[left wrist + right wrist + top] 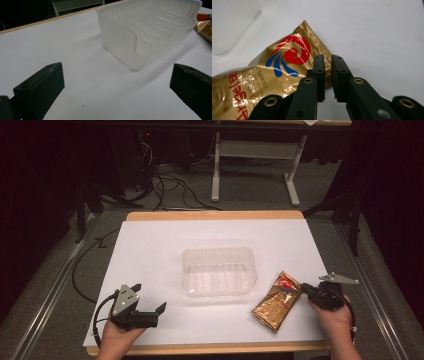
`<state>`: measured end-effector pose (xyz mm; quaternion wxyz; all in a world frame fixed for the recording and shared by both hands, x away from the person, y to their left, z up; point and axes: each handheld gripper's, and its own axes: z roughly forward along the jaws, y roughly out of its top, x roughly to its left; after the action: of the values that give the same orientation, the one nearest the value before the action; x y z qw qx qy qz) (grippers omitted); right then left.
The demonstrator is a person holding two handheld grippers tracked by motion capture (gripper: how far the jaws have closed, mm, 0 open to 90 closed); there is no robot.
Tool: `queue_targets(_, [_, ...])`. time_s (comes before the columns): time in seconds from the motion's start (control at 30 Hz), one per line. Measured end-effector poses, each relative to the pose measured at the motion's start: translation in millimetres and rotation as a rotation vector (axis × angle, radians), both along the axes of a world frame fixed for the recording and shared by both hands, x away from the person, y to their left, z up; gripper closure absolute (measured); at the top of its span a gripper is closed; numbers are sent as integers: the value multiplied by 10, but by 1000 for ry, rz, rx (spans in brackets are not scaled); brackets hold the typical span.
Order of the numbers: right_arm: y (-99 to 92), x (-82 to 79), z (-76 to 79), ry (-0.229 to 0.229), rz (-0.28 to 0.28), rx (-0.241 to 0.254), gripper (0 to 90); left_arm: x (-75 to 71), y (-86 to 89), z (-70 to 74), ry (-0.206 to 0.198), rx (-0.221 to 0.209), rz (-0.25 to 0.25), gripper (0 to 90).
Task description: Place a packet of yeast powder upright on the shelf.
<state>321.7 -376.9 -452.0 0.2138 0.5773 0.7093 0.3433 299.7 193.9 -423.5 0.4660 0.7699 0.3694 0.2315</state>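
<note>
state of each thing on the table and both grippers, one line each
clear plastic tray: upright, empty, mid-table
gold snack packet: lying flat, sealed, right of the tray, apart from it
left gripper: jaws wide open, holding nothing
right gripper: jaws nearly closed at the packet's edge; grip on it unclear

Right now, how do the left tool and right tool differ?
The left tool has its jaws spread wide, nothing between them; the right tool has jaws nearly together at the edge of the gold snack packet. The left faces the clear plastic tray; the right faces the packet. Both sit low over the white table.
</note>
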Motion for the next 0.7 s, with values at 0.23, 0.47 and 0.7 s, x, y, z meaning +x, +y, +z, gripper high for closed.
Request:
queue_targets(0.23, [40,126,26,-64,52,13,636,-9,85,-71,16,10,24,8])
queue_targets(0.47, [115,525,-141,29,92,50,432,1,89,-110,31,39,47,10])
queue_targets(0.7, [139,465,-193,53,155,17,900,25,106,-127,38,42,40,12])
